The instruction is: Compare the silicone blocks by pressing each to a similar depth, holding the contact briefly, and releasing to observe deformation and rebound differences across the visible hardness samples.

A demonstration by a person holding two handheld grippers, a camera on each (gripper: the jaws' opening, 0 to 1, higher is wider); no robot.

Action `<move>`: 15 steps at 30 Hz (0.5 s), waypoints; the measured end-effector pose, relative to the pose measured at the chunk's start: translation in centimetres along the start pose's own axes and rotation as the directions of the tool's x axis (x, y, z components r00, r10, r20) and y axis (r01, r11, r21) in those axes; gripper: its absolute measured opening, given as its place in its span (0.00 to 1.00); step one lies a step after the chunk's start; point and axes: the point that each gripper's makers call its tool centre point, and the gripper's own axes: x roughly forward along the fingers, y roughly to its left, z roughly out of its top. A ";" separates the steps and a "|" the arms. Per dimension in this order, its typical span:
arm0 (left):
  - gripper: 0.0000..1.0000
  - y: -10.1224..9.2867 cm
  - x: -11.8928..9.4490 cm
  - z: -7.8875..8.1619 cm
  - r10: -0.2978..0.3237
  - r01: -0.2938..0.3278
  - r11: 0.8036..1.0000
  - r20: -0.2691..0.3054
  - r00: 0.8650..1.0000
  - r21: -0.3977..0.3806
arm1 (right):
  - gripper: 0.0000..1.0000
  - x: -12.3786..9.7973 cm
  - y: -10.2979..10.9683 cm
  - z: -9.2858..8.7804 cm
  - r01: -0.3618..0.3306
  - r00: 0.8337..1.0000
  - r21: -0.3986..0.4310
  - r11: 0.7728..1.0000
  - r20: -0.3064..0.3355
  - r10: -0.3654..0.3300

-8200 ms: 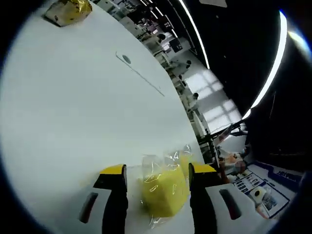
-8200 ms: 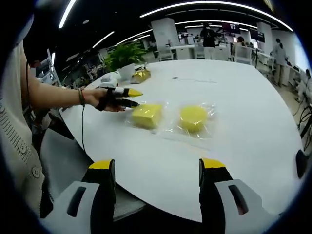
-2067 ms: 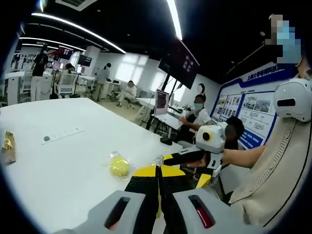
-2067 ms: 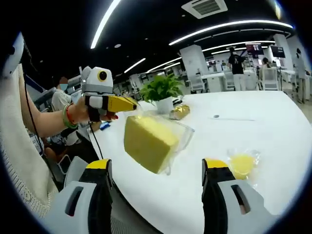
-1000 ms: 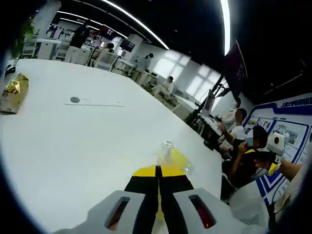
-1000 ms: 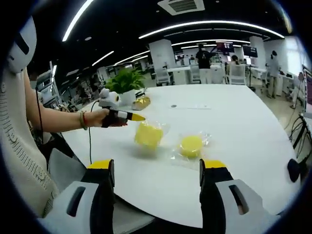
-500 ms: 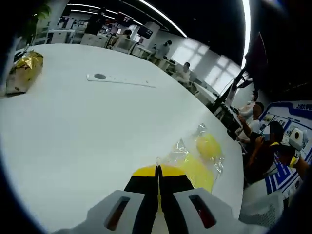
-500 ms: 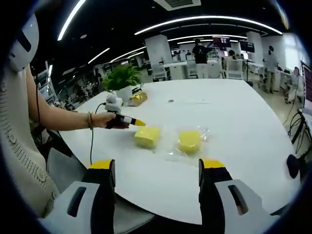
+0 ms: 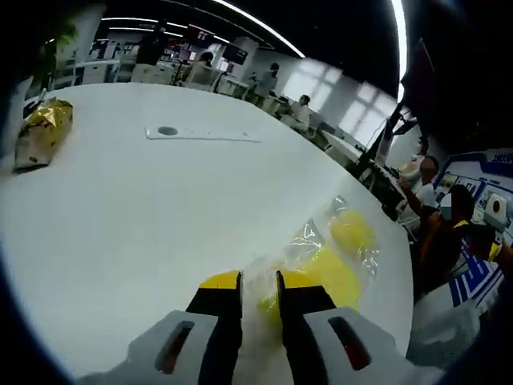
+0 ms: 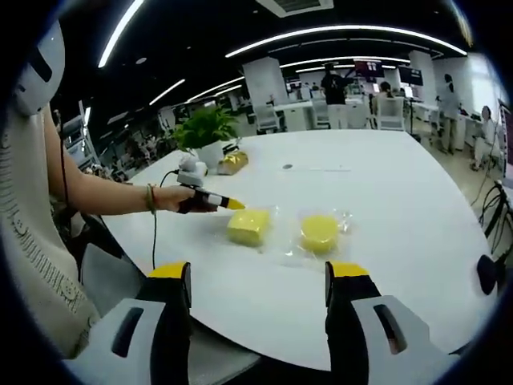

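Your left claw [image 9: 258, 282] stands slightly parted at the near edge of the bagged square block [image 9: 321, 277], with the bagged round block [image 9: 351, 231] just beyond on the white table [image 9: 144, 208]. Your right claw [image 10: 258, 274] hangs wide open, well back from both.

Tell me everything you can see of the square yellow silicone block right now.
The square yellow silicone block is a matte, flat-topped slab sealed in a clear crinkled bag. It lies flat on the white table, beside the round yellow block, apart from it. The left gripper is at its near edge; in the left gripper view the slightly parted jaws sit at the bag.
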 end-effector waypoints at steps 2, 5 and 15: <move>0.34 -0.2 -0.7 -0.1 0.015 -0.015 1.000 -0.007 1.000 0.021 | 0.63 -0.1 0.2 0.0 -0.004 1.000 -0.004 1.000 0.004 0.004; 0.35 -0.9 -1.7 -0.2 0.020 -0.019 0.996 -0.007 1.000 0.084 | 0.62 -0.2 0.5 0.3 -0.011 1.000 -0.008 1.000 0.028 0.011; 0.50 -7.1 -8.3 -1.2 -0.005 -0.004 0.996 0.088 0.996 0.094 | 0.64 0.1 2.7 0.6 -0.070 0.995 0.002 0.998 0.076 0.069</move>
